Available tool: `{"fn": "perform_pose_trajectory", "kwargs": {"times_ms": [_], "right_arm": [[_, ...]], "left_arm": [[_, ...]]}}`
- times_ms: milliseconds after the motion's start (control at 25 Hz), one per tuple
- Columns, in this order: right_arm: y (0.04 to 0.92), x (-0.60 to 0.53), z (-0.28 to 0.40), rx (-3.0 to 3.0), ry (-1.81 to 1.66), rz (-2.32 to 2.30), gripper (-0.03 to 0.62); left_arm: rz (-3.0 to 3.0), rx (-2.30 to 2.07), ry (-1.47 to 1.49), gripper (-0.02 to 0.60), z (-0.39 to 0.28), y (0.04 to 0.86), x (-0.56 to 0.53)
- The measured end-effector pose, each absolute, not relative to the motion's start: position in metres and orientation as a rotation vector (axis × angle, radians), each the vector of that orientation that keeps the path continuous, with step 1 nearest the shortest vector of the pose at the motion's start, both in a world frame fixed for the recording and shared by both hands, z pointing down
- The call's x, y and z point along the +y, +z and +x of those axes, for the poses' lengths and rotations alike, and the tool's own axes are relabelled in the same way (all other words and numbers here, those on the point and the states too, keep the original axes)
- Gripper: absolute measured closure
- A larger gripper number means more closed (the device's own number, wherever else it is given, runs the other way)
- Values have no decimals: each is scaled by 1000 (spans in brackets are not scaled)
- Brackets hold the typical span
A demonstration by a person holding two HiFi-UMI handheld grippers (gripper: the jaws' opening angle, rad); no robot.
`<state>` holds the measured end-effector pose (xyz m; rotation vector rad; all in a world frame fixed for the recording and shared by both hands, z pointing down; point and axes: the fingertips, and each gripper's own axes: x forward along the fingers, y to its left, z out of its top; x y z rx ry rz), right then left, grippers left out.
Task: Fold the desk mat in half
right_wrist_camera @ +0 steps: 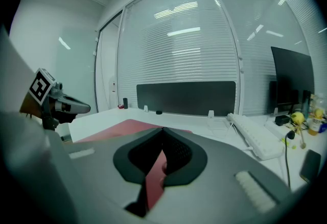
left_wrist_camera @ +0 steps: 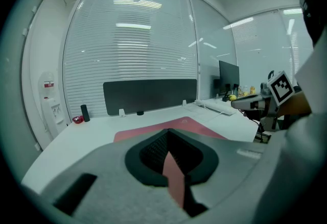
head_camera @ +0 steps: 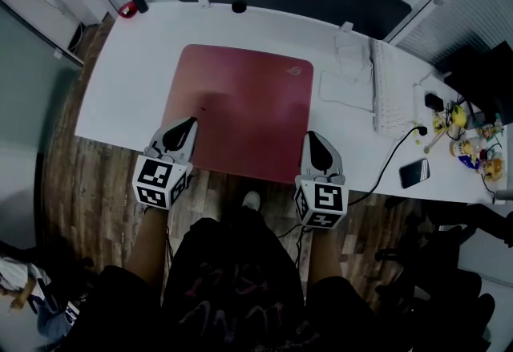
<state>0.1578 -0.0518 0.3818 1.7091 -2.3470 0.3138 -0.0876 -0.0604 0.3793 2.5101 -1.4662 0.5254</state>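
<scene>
Red desk mat [head_camera: 240,106] lies on the white desk [head_camera: 120,94]. The left gripper [head_camera: 184,132] and right gripper [head_camera: 316,146] each pinch a near corner — best lifted evenly, then carried toward the desk's far edge.

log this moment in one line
left gripper: shut on desk mat, near-left corner | right gripper: shut on desk mat, near-right corner | fold: not yet made

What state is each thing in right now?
desk mat: unfolded, spread on the desk, near corners pinched
left hand-held gripper: shut on the desk mat's near left corner
right hand-held gripper: shut on the desk mat's near right corner
phone: lying flat, screen dark
</scene>
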Motion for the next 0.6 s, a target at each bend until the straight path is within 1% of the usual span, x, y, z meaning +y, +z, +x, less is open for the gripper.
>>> {"fn": "perform_pose_trajectory", "kwargs": {"times_ms": [320, 600], "right_arm": [[370, -55, 163, -2371, 301, 1716, 586], [358, -60, 157, -2374, 232, 1715, 586]], "left_arm": [[2535, -1489, 509, 580, -82, 364, -64], [2551, -1505, 523, 580, -93, 359, -73]]}}
